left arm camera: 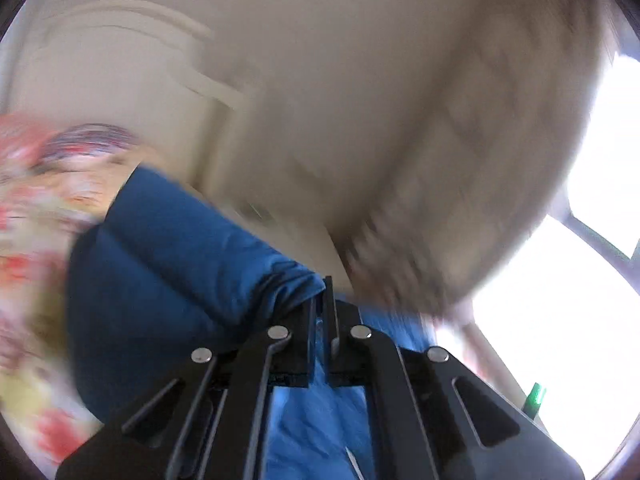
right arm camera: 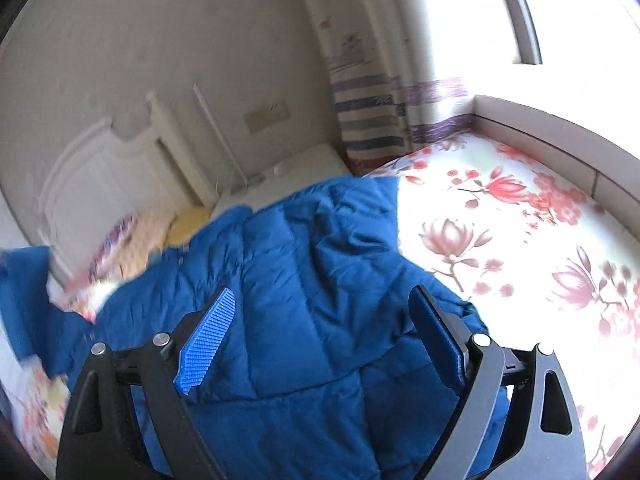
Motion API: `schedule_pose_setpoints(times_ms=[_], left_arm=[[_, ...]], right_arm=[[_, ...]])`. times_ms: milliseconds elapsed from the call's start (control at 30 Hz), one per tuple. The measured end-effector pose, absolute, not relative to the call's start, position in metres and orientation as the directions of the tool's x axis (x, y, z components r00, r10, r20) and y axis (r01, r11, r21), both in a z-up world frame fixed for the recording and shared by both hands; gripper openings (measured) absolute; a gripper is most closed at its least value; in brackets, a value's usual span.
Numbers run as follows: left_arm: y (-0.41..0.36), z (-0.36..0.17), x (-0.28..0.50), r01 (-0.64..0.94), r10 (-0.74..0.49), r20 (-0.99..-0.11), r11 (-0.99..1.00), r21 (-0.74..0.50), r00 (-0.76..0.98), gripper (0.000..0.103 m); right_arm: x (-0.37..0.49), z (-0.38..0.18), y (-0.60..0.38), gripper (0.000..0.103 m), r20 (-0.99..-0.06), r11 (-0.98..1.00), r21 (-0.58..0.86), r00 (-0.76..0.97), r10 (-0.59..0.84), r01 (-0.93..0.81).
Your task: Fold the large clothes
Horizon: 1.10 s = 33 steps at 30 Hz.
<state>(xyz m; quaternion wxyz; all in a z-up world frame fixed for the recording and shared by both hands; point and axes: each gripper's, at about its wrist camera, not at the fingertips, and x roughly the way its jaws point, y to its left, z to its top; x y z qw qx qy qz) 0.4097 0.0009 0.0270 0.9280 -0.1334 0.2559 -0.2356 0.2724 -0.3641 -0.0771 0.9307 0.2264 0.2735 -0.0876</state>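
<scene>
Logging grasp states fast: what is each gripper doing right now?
Left gripper: shut on the blue quilted jacket.
Right gripper: open, holding nothing, above the jacket.

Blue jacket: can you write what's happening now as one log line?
left gripper: shut on blue jacket, lifted | right gripper: open above jacket | jacket: on floral bed

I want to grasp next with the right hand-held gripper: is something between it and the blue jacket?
Nothing visible. The right hand-held gripper is open directly over the blue jacket, with only jacket fabric between its fingers.
</scene>
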Motion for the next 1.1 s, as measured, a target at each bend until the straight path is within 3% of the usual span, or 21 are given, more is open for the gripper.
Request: schedule_pose_setpoints(times_ms=[133,200,233,267,300,333,467,533,600,667,767,800,933,1100], left_arm=[[-0.113,-0.058,0.420,0.458,-0.470,-0.666,0.863,-0.212,0.579,0.008],[-0.144,-0.101,0.415,0.483,-0.396,-0.754,0.867,-0.120,0.524,0.027],[-0.150,-0.110,0.413,0.498,-0.365,-0.756,0.865,-0.061,0.543,0.028],[-0.156,-0.109,0.409,0.521,-0.350,-0.753,0.854,-0.011,0.557,0.037],[-0.157,-0.105,0.404,0.541,-0.359,-0.754,0.841,-0.005,0.550,0.055],[-0.157,-0.099,0.401,0.575,-0.379,-0.749,0.818,0.002,0.543,0.062],[-0.142,-0.059,0.362,0.593,-0.377,-0.650,0.793,0.142,0.660,0.067],[-0.117,-0.032,0.340,0.564,-0.419,-0.563,0.820,0.103,0.712,0.074],[-0.060,-0.011,0.329,0.482,-0.442,-0.477,0.875,-0.042,0.760,0.081],[-0.007,-0.009,0.336,0.298,-0.333,-0.467,0.943,-0.150,0.819,0.080],[0.063,-0.042,0.365,0.021,-0.196,-0.584,0.956,-0.293,0.788,0.064],[0.073,-0.053,0.372,-0.026,-0.169,-0.628,0.957,-0.289,0.760,0.059],[0.074,-0.091,0.391,-0.105,-0.085,-0.739,0.973,-0.207,0.669,0.058],[0.067,-0.104,0.392,-0.118,-0.028,-0.755,0.983,-0.138,0.655,0.064]], right_arm=[[0.267,-0.078,-0.378,0.086,-0.516,0.848,0.440,0.856,-0.031,0.295],[0.265,-0.078,-0.382,0.086,-0.512,0.839,0.455,0.859,-0.028,0.298],[0.266,-0.079,-0.383,0.086,-0.512,0.838,0.459,0.859,-0.024,0.297],[0.267,-0.079,-0.382,0.086,-0.512,0.837,0.460,0.858,-0.020,0.295],[0.268,-0.079,-0.382,0.086,-0.512,0.839,0.460,0.859,-0.018,0.292],[0.267,-0.079,-0.384,0.086,-0.512,0.839,0.461,0.859,-0.015,0.290],[0.267,-0.082,-0.387,0.086,-0.510,0.830,0.478,0.860,-0.004,0.287],[0.268,-0.082,-0.388,0.086,-0.507,0.828,0.483,0.862,-0.003,0.286],[0.271,-0.081,-0.389,0.086,-0.508,0.830,0.480,0.861,-0.002,0.285],[0.273,-0.081,-0.387,0.086,-0.512,0.838,0.468,0.859,-0.002,0.281],[0.280,-0.079,-0.380,0.086,-0.518,0.857,0.435,0.855,-0.012,0.276],[0.281,-0.078,-0.377,0.086,-0.519,0.867,0.419,0.855,-0.015,0.269],[0.284,-0.074,-0.361,0.084,-0.520,0.906,0.348,0.854,-0.027,0.240],[0.289,-0.066,-0.337,0.082,-0.513,0.954,0.235,0.857,-0.039,0.184]])
